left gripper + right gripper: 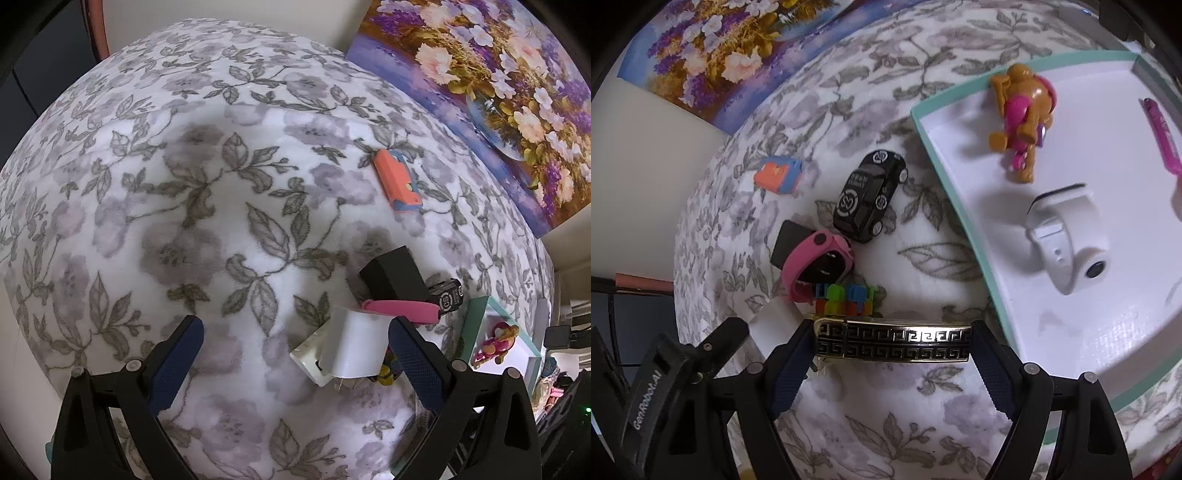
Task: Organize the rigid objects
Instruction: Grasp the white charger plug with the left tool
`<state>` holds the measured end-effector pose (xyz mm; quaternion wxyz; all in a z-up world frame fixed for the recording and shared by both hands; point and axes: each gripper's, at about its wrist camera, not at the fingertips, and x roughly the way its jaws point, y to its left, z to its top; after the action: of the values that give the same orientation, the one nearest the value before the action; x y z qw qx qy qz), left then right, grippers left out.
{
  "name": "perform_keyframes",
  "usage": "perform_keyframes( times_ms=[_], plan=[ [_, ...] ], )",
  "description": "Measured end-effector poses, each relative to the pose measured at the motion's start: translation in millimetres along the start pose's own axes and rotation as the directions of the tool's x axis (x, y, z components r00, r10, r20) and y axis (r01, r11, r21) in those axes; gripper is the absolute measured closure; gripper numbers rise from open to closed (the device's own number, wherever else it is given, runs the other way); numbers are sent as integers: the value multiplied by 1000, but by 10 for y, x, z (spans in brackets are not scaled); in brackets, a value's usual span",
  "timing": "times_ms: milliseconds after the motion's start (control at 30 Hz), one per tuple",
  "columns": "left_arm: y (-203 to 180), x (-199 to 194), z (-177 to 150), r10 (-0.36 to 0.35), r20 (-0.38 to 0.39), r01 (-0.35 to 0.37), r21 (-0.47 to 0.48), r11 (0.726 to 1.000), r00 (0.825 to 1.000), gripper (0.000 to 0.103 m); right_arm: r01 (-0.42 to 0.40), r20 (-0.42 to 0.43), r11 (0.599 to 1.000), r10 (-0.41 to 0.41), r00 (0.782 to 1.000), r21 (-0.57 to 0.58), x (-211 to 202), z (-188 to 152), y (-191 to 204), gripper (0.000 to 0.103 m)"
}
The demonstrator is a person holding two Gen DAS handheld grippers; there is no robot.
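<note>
Now the right gripper (pixel 892 345) clamps the gold-and-black patterned metal buckle (pixel 892 341) endwise; lift it level toward the teal-rimmed white tray (pixel 1071 325) at two o'clock. Left gripper (pixel 295 345) gapes empty.

black toy car (pixel 870 197), pink watch (pixel 816 264), floral blanket (pixel 894 413)

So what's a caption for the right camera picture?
Right tool grips a gold patterned buckle beside the white tray.
</note>
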<state>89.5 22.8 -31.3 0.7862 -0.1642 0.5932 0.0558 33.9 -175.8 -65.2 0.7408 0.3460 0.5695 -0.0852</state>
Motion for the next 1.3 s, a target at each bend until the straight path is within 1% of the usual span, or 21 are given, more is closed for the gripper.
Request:
perform_keyframes(
  times_ms=[233, 467, 633, 767, 967, 1133, 1167, 1200, 1300],
  plan=[
    [11, -38, 9, -21, 15, 21, -16, 1000, 1000, 3, -11, 46, 1000, 12, 999, -24, -198, 47, 16, 19],
    [-24, -26, -22, -59, 11, 59, -25, 998, 998, 3, 17, 110, 998, -11, 994, -55, -386, 99, -1, 19],
    [-70, 6, -39, -45, 7, 45, 0, 999, 999, 3, 51, 167, 998, -42, 985, -48, -543, 182, -101, 19],
    [-140, 34, -53, -40, 3, 40, 31, 999, 999, 3, 91, 215, 995, -82, 973, -31, -671, 254, -205, 19],
    [-273, 128, -97, -10, -10, 10, 85, 996, 1000, 5, 119, 237, 993, -116, 965, 3, -758, 324, -353, 19],
    [-384, 179, -118, 13, 1, -13, 135, 991, 1000, 13, 130, 234, 991, -129, 964, 9, -764, 341, -412, 19],
    [-407, 196, -124, 24, 4, -24, 148, 989, 1000, 17, 133, 233, 991, -130, 964, 6, -758, 341, -408, 19],
    [-427, 211, -131, 34, 7, -35, 159, 987, 999, 23, 134, 231, 991, -131, 964, 3, -751, 338, -403, 19],
    [-466, 273, -147, 72, 11, -73, 191, 979, 997, 38, 136, 226, 991, -131, 965, -4, -735, 330, -391, 19]
  ],
)
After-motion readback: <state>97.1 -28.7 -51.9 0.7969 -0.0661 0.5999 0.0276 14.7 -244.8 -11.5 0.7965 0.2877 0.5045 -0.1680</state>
